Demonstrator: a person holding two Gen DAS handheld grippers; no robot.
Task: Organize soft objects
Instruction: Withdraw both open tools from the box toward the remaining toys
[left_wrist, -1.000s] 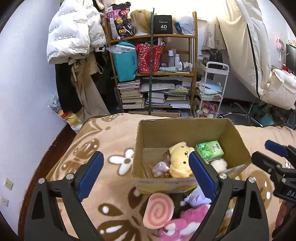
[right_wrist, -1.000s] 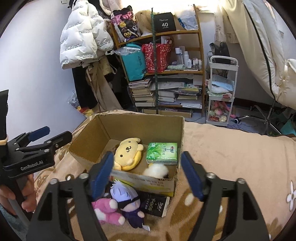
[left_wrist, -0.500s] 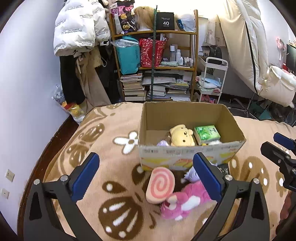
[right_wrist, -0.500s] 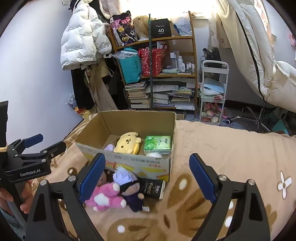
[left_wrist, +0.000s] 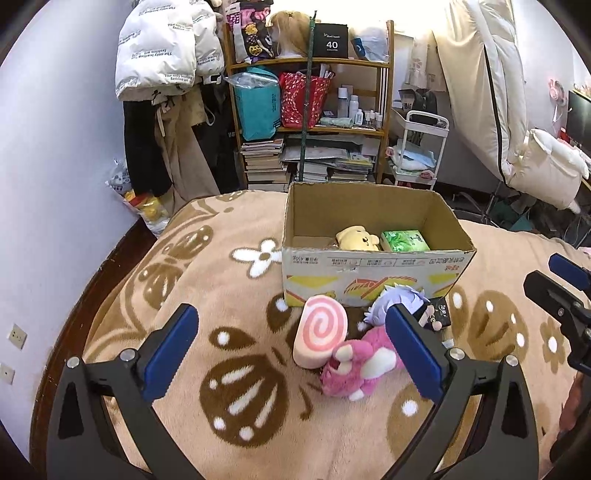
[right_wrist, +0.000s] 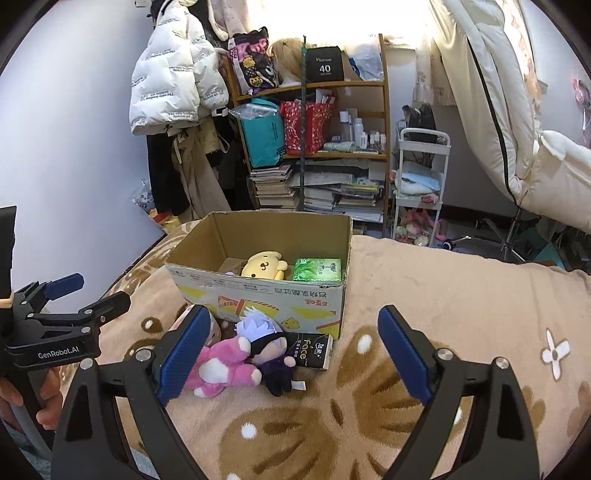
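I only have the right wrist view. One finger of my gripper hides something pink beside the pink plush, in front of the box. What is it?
Observer: The left wrist view shows a pink swirl roll plush lying on the blanket against the pink plush.
Operator: Is it touching the box?
Observer: It lies just before the left end of the cardboard box front wall. I cannot tell if they touch.
Operator: Is the left gripper carrying anything?
Observer: No. The left gripper is open, with nothing between its fingers.
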